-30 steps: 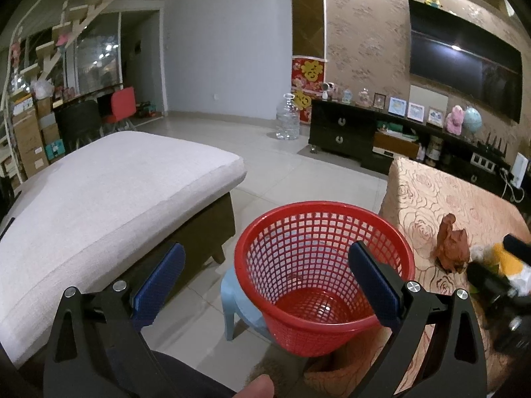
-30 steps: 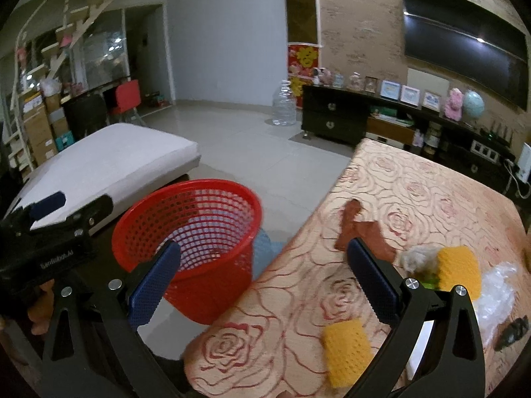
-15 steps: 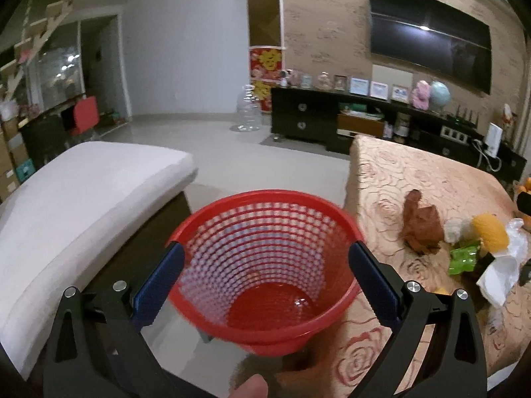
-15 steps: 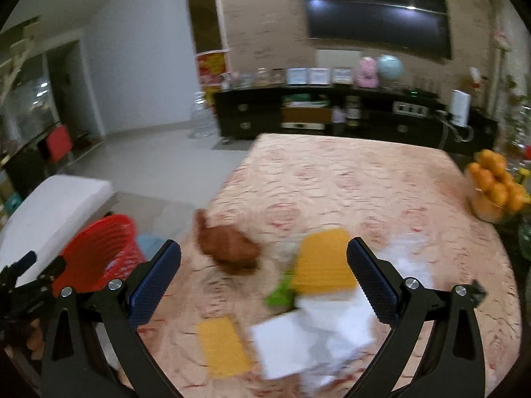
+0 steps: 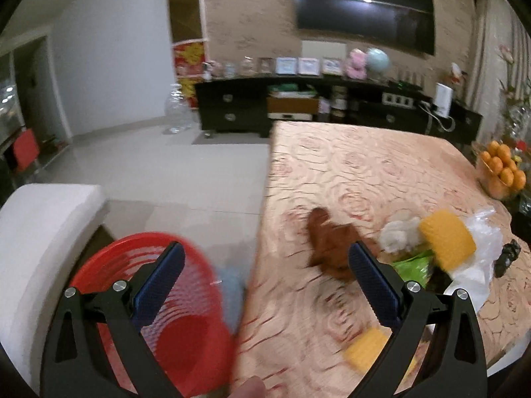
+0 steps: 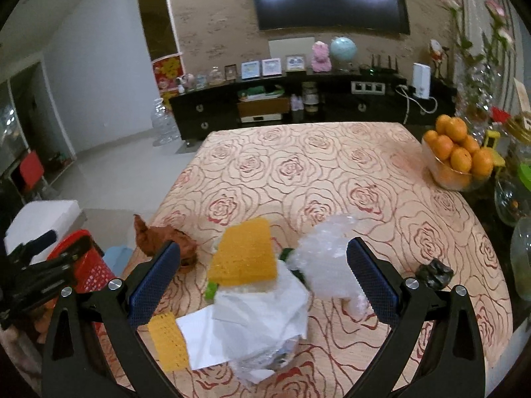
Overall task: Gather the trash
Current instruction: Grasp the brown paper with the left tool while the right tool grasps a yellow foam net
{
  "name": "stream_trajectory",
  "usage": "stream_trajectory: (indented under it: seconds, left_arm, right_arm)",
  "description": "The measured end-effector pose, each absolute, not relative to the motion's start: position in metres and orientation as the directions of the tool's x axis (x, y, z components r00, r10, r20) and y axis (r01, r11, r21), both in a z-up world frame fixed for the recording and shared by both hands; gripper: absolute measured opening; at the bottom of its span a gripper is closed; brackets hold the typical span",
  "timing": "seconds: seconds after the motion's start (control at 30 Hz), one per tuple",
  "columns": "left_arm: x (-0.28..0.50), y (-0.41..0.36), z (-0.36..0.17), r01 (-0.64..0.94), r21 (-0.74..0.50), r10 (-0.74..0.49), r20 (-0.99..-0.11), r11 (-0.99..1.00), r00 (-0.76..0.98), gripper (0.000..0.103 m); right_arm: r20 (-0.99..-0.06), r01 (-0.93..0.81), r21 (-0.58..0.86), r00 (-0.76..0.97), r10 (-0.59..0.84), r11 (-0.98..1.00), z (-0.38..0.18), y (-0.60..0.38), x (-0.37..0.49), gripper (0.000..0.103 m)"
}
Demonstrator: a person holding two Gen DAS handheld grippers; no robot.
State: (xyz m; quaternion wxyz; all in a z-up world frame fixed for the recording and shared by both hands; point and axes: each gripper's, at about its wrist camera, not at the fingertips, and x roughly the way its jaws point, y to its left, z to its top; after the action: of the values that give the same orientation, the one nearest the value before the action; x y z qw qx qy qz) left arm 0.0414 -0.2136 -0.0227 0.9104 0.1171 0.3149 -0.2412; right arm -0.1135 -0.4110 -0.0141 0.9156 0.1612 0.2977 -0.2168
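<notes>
1. Right wrist view first: no readable brand or label can be made out on any of the trash. Only a red and yellow poster [image 6: 167, 73] with blurry characters is seen on the far wall, too small to read.
2. The right gripper [image 6: 264, 275] is held low over the near end of the table [image 6: 332, 172], pointed forward along the rose-patterned cloth, with its blue-padded jaws spread wide and nothing gripped.
3. Between those jaws the trash pile is found: a big yellow sponge [image 6: 245, 253] lying tilted on crumpled white paper [image 6: 259, 318], with a clear plastic bag [image 6: 328, 258] just to the right of it.
4. A smaller yellow sponge [image 6: 167, 340] is seen near the left finger, a brown crumpled wrapper [image 6: 159, 237] near the table's left edge, and a small black scrap [image 6: 434, 273] off to the right.
5. A bowl of oranges [image 6: 456, 157] is parked at the far right edge.
6. Left wrist view: the left gripper [image 5: 264, 273] is also held wide open and empty, straddling the table's edge. Everything close is smeared by motion blur.
7. The red basket [image 5: 159, 301] is seen down on the floor side, behind the left finger, just beside the table and near a white cushion [image 5: 36, 232].
8. A fingertip [image 5: 249, 387] is visible at the bottom edge.
</notes>
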Motion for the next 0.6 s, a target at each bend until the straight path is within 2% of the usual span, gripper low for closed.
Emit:
stream_trajectory:
  seconds: [0.27,0.6]
  left_arm:
    - [0.081,-0.283,-0.066,0.582,0.001,-0.393,-0.737,0.813,0.550,0.095]
    - [0.104,-0.311,-0.117,0.584,-0.033,-0.359,-0.817,0.811,0.452,0.095]
  right_arm:
    - [-0.641,0.548,0.174,0.694,-0.329,0.818,-0.028,-0.436,-0.125,0.097]
    - [-0.680,0.582,0.176,0.655,-0.330,0.794,-0.054,-0.458,-0.124,0.097]
